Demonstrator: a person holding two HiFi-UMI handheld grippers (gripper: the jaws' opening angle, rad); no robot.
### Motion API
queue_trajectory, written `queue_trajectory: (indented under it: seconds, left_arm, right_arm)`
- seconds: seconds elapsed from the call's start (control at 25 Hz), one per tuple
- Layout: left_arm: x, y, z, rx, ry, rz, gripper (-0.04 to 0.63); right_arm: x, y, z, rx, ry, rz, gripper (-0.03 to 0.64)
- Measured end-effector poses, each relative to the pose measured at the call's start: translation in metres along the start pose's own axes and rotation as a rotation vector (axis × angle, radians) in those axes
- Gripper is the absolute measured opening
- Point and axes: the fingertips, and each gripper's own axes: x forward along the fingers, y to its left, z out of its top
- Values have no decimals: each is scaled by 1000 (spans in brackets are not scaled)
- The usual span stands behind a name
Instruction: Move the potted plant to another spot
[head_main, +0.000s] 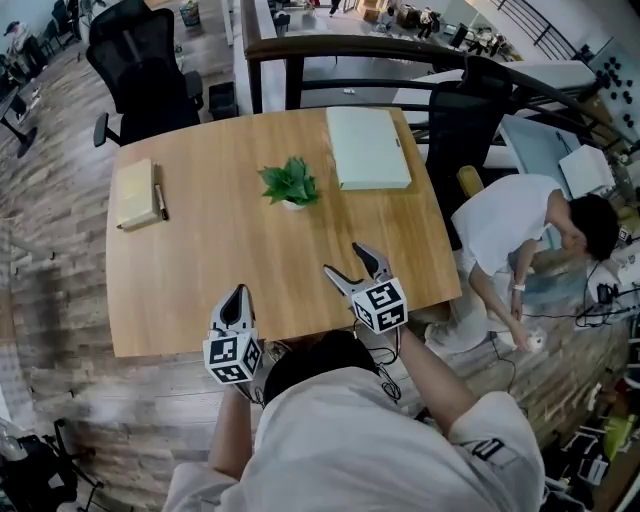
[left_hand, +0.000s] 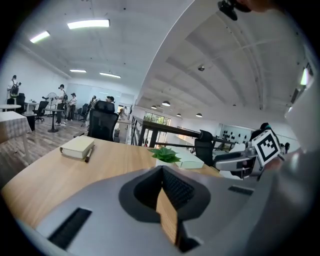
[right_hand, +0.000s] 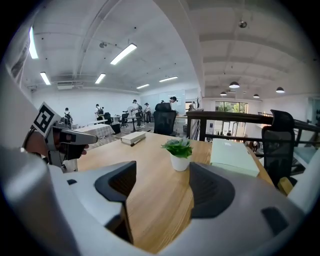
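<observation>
holds the jaws of the left gripper (head_main: 238, 292) closed tip to tip, with nothing caught between them and only a sliver of wood showing past them. holds the jaws of the right gripper (head_main: 342, 257) well apart, empty too, with bare wood in the gap. has both over the near part of the desk (head_main: 200, 280), the left gripper just inside the rim, the right gripper a little further in and angled toward the middle. finds the potted plant (head_main: 290, 184) upright near the centre of the desk, green leaves over a small white pot, well ahead of both grippers and touched by neither. sits, in the right gripper view, roughly in line with the gap between the open jaws, though well beyond them. shows a tan book (head_main: 135, 193) toward the far left of the desk, with a dark pen (head_main: 160, 201) lying just beside its right edge. shows a flat pale green folder (head_main: 366, 147) at the far right, near the potted plant but apart from it. has a black chair (head_main: 142, 62) beyond the far left corner, and a person (head_main: 515, 225) in a white top bent over the wooden floor (head_main: 60, 250) to the right of the desk.
</observation>
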Motion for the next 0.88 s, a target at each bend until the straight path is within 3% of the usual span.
queue_trajectory:
  seconds: [0.2,0.44,0.88]
  left_arm:
    - [22,10,-17,-35,53,14,12]
    - [48,20,-29,-102,108,102,12]
    - [80,32,-63,-159,179,239,11]
  right_arm:
    - [30,-13,-14,0,52,13,340]
    - [70,-34,-18,-27,98,78,357]
    - [154,-60,-38,-37,99,168,391]
